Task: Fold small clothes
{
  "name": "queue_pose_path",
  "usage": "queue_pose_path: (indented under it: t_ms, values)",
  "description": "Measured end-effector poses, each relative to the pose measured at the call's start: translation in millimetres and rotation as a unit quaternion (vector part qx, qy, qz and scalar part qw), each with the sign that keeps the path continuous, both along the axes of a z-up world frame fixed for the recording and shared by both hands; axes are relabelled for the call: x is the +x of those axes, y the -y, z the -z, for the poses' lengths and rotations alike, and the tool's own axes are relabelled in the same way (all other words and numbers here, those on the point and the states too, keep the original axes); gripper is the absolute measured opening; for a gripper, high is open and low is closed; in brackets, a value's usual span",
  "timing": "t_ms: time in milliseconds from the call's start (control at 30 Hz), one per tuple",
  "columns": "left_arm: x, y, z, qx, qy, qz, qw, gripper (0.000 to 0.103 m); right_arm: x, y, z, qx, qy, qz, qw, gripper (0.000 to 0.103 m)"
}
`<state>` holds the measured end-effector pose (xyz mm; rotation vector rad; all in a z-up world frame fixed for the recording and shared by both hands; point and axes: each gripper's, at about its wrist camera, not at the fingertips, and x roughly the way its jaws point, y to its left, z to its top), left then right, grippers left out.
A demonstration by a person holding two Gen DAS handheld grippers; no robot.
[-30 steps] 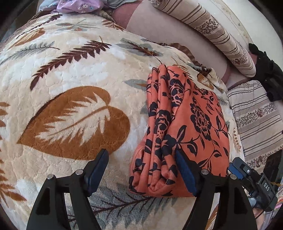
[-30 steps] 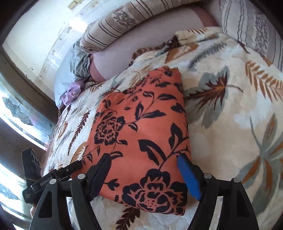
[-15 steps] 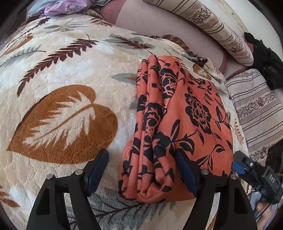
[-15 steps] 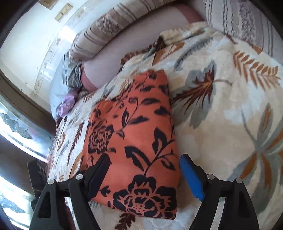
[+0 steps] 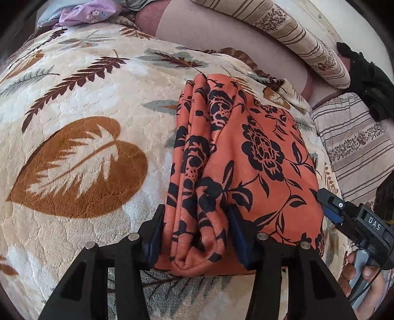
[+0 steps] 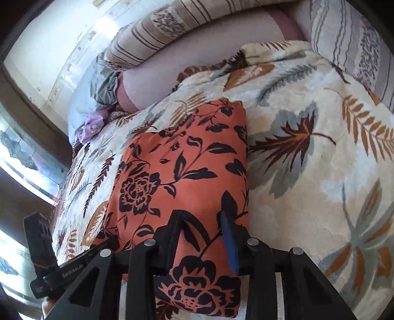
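An orange garment with black flowers (image 5: pixel 258 152) lies folded in a long block on the leaf-print blanket (image 5: pixel 86 98). My left gripper (image 5: pixel 197 233) is closing on the layered left edge at the near end, and the bunched folds fill the gap between its pads. In the right wrist view the garment (image 6: pixel 177 160) runs away from me. My right gripper (image 6: pixel 202 229) is closing on its near right corner, with cloth between the pads. The right gripper's body (image 5: pixel 344 216) shows at the garment's right edge, a hand (image 5: pixel 364 278) below it.
Striped pillows (image 5: pixel 295 32) (image 5: pixel 357 142) line the far and right sides of the bed. A purple cloth (image 5: pixel 86 14) lies crumpled at the far left corner. A black object (image 5: pixel 369 81) rests on the pillows. Bare blanket (image 6: pixel 307 197) spreads to the garment's right.
Both grippers' jaws have narrowed from wide apart onto the garment's near end. The left one now has the layered edge bunched between its pads; the right one sits on the corner.
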<state>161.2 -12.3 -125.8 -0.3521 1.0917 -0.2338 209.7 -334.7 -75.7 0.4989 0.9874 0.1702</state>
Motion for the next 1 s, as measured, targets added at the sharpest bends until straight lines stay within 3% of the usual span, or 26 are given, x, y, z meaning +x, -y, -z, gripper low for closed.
queue_pose_path:
  t_ms: [33, 133, 233, 300, 333, 367, 433, 533, 600, 667, 733, 767, 800, 867, 1000]
  values:
    - [1, -3, 1, -0.006, -0.002, 0.001, 1.0, 0.058, -3, 3, 3, 0.01, -0.002, 0.015, 1.0, 0.09]
    - [5, -15, 3, -0.018, -0.008, 0.0, 0.9998, 0.066, -20, 8, -1, 0.034, 0.029, 0.027, 0.999, 0.09]
    - [8, -12, 3, -0.018, -0.009, -0.002, 0.9998, 0.068, -20, 2, 7, 0.035, 0.012, -0.003, 0.999, 0.09]
    - [8, -4, 3, -0.001, -0.005, 0.003, 1.0, 0.068, -13, -9, 18, 0.029, -0.011, -0.035, 0.999, 0.086]
    - [8, 1, 3, 0.01, -0.001, 0.014, 0.9998, 0.06, -14, -15, 18, 0.001, -0.007, -0.042, 0.999, 0.071]
    - [8, 5, 2, 0.012, 0.003, 0.033, 0.9994, 0.05, -14, -17, 17, -0.01, -0.005, -0.05, 0.999, 0.067]
    - [5, 8, -4, 0.017, 0.011, 0.042, 0.9989, 0.039, -17, -15, 7, -0.012, 0.009, -0.056, 0.998, 0.048]
    - [0, 7, -15, -0.012, 0.01, 0.037, 0.9992, 0.036, -22, -20, -20, -0.06, 0.046, -0.064, 0.995, 0.042]
    - [-5, 13, -18, -0.033, 0.004, 0.039, 0.9987, 0.036, -23, -22, -36, -0.097, 0.065, -0.062, 0.991, 0.042]
    - [-8, 29, -12, -0.016, -0.002, 0.064, 0.9978, 0.039, -16, -10, -35, -0.099, 0.057, -0.041, 0.993, 0.042]
    - [-9, 33, -2, 0.005, 0.005, 0.056, 0.9984, 0.049, -6, 8, -13, -0.06, 0.005, -0.006, 0.998, 0.055]
    - [-7, 26, 2, -0.01, -0.002, 0.047, 0.9988, 0.052, -6, 15, -1, -0.038, -0.023, 0.002, 0.999, 0.055]
    - [-4, 17, 4, -0.034, -0.013, 0.033, 0.9988, 0.058, -13, 20, 4, -0.019, -0.017, 0.003, 1.0, 0.056]
    - [0, -1, 3, -0.063, -0.024, 0.01, 0.9977, 0.062, -27, 23, 3, -0.029, 0.003, -0.005, 1.0, 0.061]
    - [-5, -10, -18, -0.035, 0.01, -0.006, 0.9993, 0.063, -39, 32, -8, -0.037, 0.038, 0.02, 0.998, 0.062]
